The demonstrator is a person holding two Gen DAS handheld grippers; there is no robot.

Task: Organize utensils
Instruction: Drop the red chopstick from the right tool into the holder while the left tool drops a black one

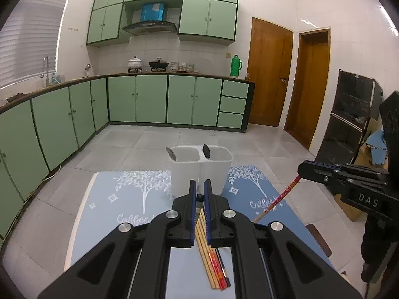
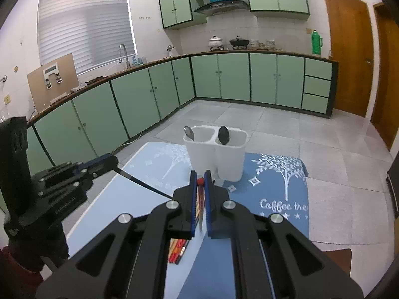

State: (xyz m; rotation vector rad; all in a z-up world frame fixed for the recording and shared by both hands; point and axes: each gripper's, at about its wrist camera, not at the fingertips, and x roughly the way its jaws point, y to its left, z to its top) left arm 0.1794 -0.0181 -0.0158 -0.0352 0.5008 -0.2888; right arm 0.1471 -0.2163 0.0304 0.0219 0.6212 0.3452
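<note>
Gripped end-on, a black chopstick point(image 2: 142, 183) in the left claw point(image 1: 198, 186) and a red one point(image 1: 279, 197) in the right claw point(image 2: 200, 178) could be swung past the holder point(image 1: 199, 172).

Both views are evenly and rather dimly lit, with a cool, slightly purple cast on the white wall tiles point(image 1: 269, 5). The window blind point(image 2: 84, 25) glows pale and washed out, the brightest patch in the room. To the right of it, a glossy door point(image 1: 270, 74) carries soft glare streaks, and the floor tiles point(image 1: 249, 139) below the door show a faint sheen. Shadows are weak and diffuse. Strong fisheye bending curves the cabinets point(image 2: 139, 99) under the blind, and the corners fall to black. Detail is soft and grainy throughout.
</note>
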